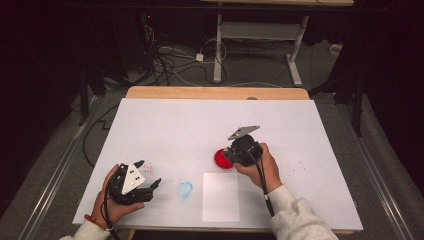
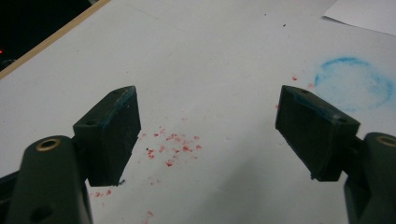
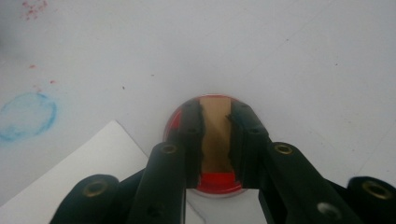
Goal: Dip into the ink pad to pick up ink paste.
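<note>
A round red dish (image 1: 221,160) lies right of the table's middle, on the white sheet (image 1: 200,120). My right gripper (image 1: 243,148) stands over it, tipped down. In the right gripper view its jaws (image 3: 215,109) are shut on a flat tan block (image 3: 215,135), which sits over the dish's red inside (image 3: 215,180). Whether the block touches the red surface, I cannot tell. My left gripper (image 1: 149,173) rests at the front left, open and holding nothing. Its pads (image 2: 112,130) stand wide apart over red specks (image 2: 173,149).
A white paper rectangle (image 1: 220,196) lies at the front edge, just in front of the dish. A blue ring smudge (image 1: 184,189) marks the sheet between the two grippers. Desk legs and cables stand on the floor beyond the table.
</note>
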